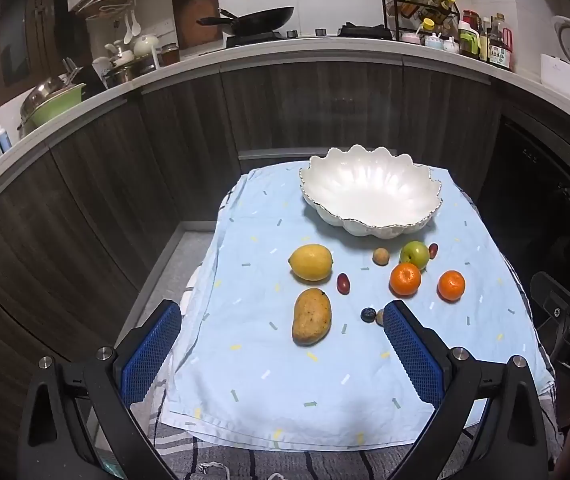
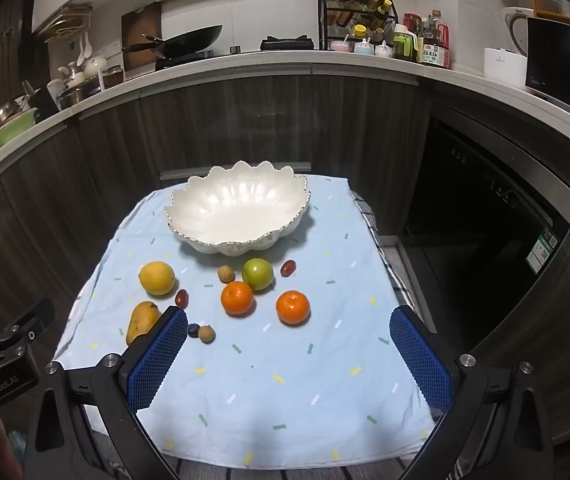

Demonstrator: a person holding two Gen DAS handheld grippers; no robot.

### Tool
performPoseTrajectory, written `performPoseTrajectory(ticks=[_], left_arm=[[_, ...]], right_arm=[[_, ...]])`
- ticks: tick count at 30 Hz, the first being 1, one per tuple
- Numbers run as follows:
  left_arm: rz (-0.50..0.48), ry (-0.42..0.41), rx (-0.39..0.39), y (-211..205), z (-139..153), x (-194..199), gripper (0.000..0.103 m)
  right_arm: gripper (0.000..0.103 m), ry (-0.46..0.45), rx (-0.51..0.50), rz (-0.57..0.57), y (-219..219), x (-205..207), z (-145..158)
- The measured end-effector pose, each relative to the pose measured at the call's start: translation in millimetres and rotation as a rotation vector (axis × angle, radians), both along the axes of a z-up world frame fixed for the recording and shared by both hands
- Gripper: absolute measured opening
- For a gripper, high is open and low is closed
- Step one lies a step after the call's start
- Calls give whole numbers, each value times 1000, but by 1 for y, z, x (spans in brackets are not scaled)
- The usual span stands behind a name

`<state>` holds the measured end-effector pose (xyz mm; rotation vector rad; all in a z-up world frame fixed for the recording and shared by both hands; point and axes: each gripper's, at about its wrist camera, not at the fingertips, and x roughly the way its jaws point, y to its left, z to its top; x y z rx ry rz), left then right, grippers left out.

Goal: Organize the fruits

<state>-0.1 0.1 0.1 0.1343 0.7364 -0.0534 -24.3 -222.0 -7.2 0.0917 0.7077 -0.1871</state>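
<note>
A white scalloped bowl (image 1: 371, 196) (image 2: 239, 210) stands empty at the far end of a light blue cloth (image 1: 269, 392) (image 2: 285, 384). In front of it lie a lemon (image 1: 311, 262) (image 2: 157, 278), a mango (image 1: 311, 322) (image 2: 141, 320), a green apple (image 1: 415, 254) (image 2: 258, 274), two oranges (image 1: 405, 279) (image 2: 293, 307), red grapes (image 1: 343, 283) (image 2: 288, 267), a blueberry (image 1: 368, 315) (image 2: 194, 330) and small brown fruits (image 1: 381, 257) (image 2: 207, 335). My left gripper (image 1: 281, 332) and right gripper (image 2: 289, 338) both hover open above the near cloth, holding nothing.
Dark wood cabinets curve behind the table under a counter (image 1: 285, 50) with a wok (image 1: 253, 22), a spice rack (image 2: 355, 20) and bottles. A dark oven front (image 2: 485, 216) stands to the right. The right gripper's body (image 1: 569, 320) shows at the left view's right edge.
</note>
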Motion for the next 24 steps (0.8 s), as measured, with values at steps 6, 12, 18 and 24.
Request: performPoseTrajectory(ticks=[6, 12, 18, 24], left_arm=[[0, 5, -1, -4, -6, -1, 103], [-12, 12, -13, -4, -5, 2, 103], [-20, 9, -23, 0, -4, 0, 103], [-19, 9, -21, -1, -2, 0, 103]], right_arm=[[102, 4, 6, 1, -1, -1, -1], [102, 1, 13, 1, -4, -1, -2], [102, 3, 13, -3, -3, -1, -2], [102, 4, 15, -2, -2, -2, -1]])
